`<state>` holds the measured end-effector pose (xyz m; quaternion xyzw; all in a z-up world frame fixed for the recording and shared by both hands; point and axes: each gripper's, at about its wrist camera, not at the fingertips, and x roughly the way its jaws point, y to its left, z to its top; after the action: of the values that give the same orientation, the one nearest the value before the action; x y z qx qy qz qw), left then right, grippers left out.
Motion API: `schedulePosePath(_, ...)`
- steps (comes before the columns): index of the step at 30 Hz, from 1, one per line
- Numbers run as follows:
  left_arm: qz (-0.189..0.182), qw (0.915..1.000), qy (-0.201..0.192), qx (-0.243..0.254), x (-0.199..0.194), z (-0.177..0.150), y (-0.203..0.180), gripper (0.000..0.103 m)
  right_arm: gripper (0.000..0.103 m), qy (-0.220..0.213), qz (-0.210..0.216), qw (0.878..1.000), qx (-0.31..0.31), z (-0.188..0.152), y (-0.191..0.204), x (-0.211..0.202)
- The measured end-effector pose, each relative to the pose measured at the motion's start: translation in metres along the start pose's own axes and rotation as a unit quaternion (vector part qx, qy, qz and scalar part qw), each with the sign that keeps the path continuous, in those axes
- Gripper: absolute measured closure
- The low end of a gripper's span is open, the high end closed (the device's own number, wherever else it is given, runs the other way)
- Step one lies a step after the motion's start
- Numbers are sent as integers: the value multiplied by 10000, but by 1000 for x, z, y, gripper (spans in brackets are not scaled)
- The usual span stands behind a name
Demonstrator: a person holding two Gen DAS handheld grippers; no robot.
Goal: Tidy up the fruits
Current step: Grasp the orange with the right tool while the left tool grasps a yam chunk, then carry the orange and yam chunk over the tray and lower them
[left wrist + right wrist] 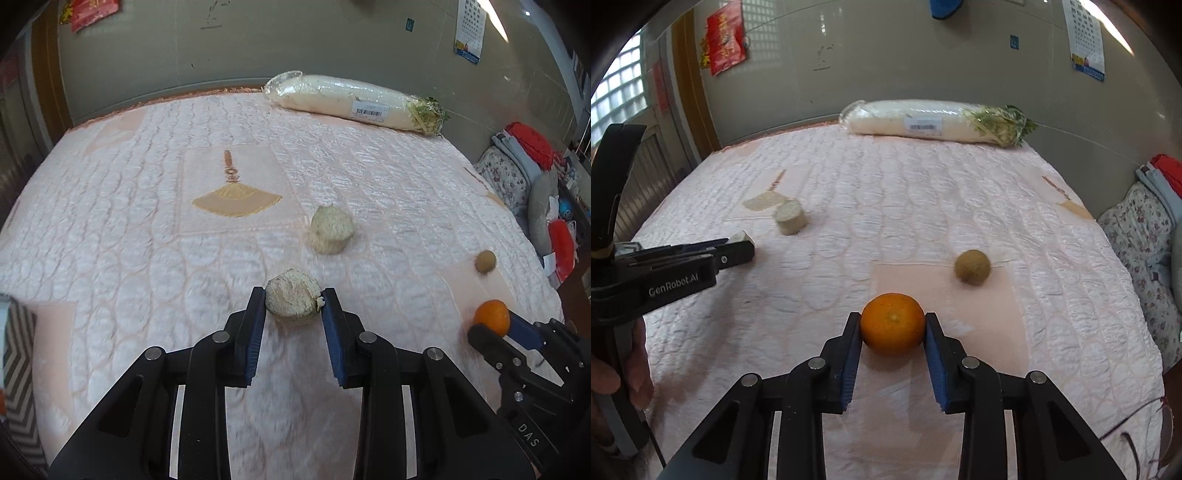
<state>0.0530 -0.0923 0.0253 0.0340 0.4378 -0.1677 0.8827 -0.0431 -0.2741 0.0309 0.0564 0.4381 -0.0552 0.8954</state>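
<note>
My left gripper (293, 301) is shut on a pale, crumbly bun-shaped lump (292, 302), held just above the pink quilted bed (129, 229). A second lump (331, 229) lies beyond it; it also shows in the right wrist view (790, 217). My right gripper (893, 325) is shut on an orange (893, 324), which also shows at the right in the left wrist view (492, 316). A brown kiwi (972, 266) lies on the bed just beyond and right of the orange, also seen in the left wrist view (485, 261).
A long wrapped white radish (354, 101) lies along the bed's far edge by the wall. Folded bedding and clothes (517, 162) are piled off the bed's right side. A zigzag-patterned item (18, 354) sits at the left edge. The left gripper (735, 253) reaches in from the left.
</note>
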Motion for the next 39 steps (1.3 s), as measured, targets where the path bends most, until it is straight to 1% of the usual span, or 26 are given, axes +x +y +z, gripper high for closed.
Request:
schedulePosePath(2,114,9999,-9,0,-11,-7,0,73,71,-68,8,10000,16,-2,8,-7)
schedulePosePath(4,102,9999,-47,-34,-22,-15,3,73,71,-126,-54,9999,12,-4,16,-14)
schedulePosePath(6,173,9998,-85,-76,-35,-24,7,73,71,-193,-68,9998,7,-6,23,-20)
schedulePosePath(13,278,9992,-231,-140,-72,-48,21,73,71,-275,39,9993,-248,-10,58,-38)
schedulePosePath(17,359,9988,-234,-226,-89,-62,35,73,71,-360,147,9985,-374,-11,79,-49)
schedulePosePath(28,618,9965,-399,-399,-123,-84,69,73,71,-466,375,9954,-754,-18,135,-63)
schedulePosePath(39,853,9927,-559,-645,-154,-99,109,73,71,-497,578,9910,-1097,-16,179,-65)
